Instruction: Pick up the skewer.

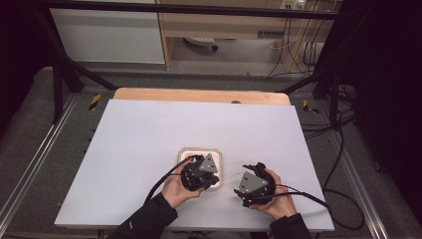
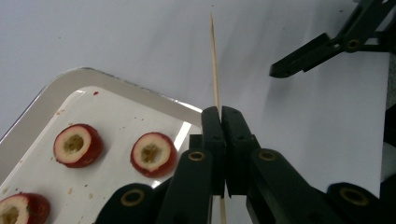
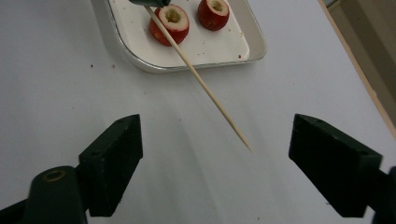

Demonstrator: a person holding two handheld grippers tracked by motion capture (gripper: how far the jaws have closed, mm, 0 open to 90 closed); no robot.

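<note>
Table [image 1: 149, 139], one, under a pale sheet: work surface.

Tray [image 2: 56, 86], one, white, metal-rimmed, near the person's edge: kept the fruit within reach.

Grippers, two. Left gripper [image 2: 220, 116] was clenched on the skewer, point aimed away from the tray, likely steadied for threading. Right gripper [image 3: 215, 163] stood released, jaws wide with nothing between them, just short of the skewer's tip.

Cored red fruit slices [image 2: 153, 154], three counted on the tray in the left gripper view.

Wooden skewer [image 3: 205, 91], one, bare.
</note>
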